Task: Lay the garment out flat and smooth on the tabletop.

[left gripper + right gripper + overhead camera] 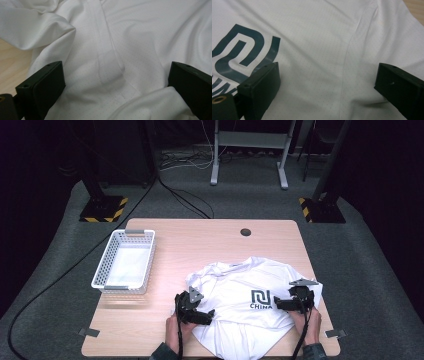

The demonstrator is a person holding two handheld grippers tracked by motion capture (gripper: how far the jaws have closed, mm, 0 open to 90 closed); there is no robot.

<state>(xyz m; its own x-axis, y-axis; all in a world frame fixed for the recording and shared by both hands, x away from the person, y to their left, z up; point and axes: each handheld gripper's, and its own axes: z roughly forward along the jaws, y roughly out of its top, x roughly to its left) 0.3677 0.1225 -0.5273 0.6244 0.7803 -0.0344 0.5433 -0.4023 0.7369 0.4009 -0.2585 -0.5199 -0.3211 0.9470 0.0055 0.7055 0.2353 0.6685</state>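
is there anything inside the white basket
No, the white basket at the table's left holds nothing, and the t-shirt lies apart on the wood.

High view overlooks table (210, 240); tool cameras hug shirt (120, 45).

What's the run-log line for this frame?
left hand-held gripper: open, on white T-shirt | right hand-held gripper: open, beside logo | basket: left of shirt

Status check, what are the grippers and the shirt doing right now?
Left gripper open, right gripper open, both over the shirt. Shirt flat, rumpled, logo up. Basket off left, nothing blocking.
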